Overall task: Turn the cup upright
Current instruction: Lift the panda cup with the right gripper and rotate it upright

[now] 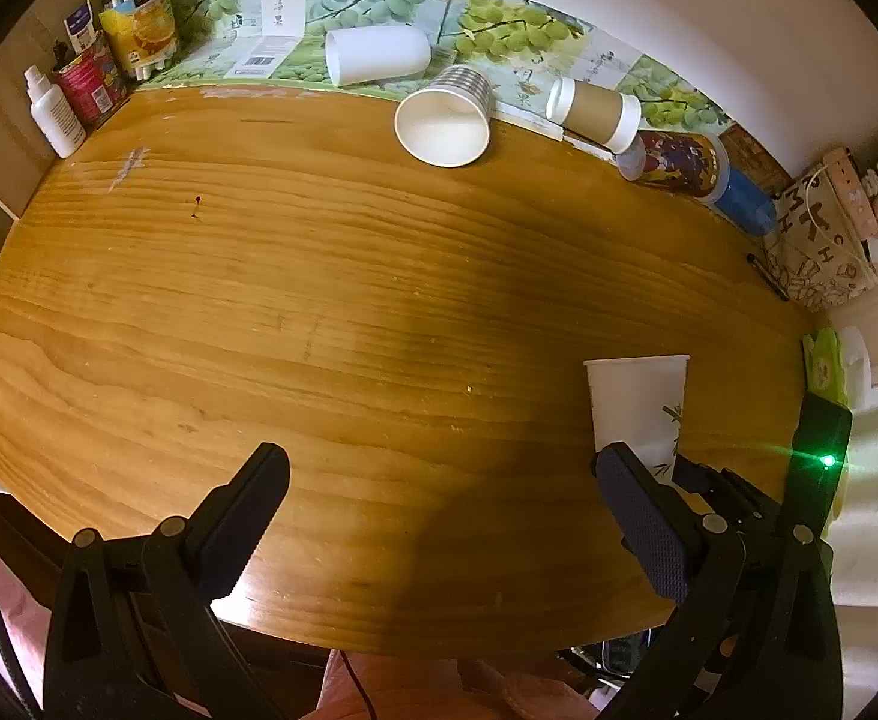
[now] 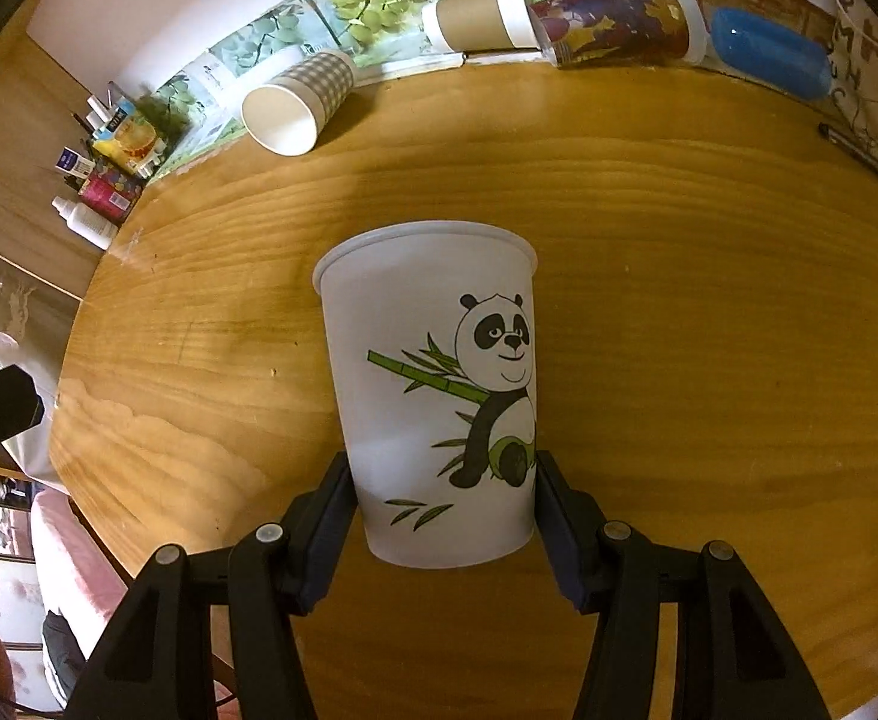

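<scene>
While the left gripper point(image 1: 439, 480) is hovering low over the near edge of the table point(image 1: 318, 312) with its fingers point(image 1: 246, 510) spread wide apart and holding nothing, the work is sitting with the right gripper point(image 2: 442, 516), whose fingers point(image 2: 333, 510) are pressing against both sides of the panda cup point(image 2: 432, 396) near its base. That cup is standing mouth up on the table, right of centre in the left view, so the flip looks all but finished. To end it well, I would judge that the base should be resting flat before the fingers are parting, and they should be opening evenly and backing straight out so neither pad is dragging the light wall sideways. The cup is looking like thin white paper, smooth and tapered, wider at its rolled rim, and easy to dent under a hard squeeze. The table is showing glossy, strongly grained wood, likely slick under a paper base. Further right along the back edge, other cups are lying on their sides: a plain white cup point(image 1: 375, 54), a checked cup point(image 1: 448, 117) with its mouth facing this way, a brown-sleeved cup point(image 1: 595, 114), and a printed tumbler point(image 1: 676, 162) with a blue end.
</scene>
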Demonstrator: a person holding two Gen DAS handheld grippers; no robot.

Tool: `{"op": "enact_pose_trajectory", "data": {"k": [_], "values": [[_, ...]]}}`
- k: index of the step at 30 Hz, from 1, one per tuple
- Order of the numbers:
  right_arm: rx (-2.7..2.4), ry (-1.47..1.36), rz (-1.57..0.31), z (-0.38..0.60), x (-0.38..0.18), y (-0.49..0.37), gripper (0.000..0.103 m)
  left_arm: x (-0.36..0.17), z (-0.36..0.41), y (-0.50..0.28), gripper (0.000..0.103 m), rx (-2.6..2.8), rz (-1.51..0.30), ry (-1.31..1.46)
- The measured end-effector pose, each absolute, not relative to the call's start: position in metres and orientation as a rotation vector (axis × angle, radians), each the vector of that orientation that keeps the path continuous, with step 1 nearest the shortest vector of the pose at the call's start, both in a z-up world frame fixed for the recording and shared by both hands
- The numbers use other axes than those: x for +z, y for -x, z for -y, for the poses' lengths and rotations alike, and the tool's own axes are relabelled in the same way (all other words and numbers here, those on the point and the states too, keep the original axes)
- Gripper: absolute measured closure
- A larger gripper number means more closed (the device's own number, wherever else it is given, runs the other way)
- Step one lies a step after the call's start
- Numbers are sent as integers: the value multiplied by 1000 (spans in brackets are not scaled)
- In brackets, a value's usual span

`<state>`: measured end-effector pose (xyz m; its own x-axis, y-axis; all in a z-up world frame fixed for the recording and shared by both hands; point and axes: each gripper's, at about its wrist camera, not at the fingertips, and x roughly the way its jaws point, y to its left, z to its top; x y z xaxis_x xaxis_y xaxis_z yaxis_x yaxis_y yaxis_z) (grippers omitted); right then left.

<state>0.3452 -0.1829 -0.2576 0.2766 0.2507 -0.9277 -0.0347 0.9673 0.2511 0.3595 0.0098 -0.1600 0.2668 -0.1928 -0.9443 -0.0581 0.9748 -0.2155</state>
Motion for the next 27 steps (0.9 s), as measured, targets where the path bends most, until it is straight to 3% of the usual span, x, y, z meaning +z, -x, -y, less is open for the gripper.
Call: {"op": "enact_pose_trajectory", "data": {"k": [21,27], "values": [[213,-211,-1341,175,-268,-345,44,-176,6,-357,1,-113,-1363,147],[212,-230,-1349,177,-268,-344,36,-176,7,-355,1,-114,-1370,148]]}}
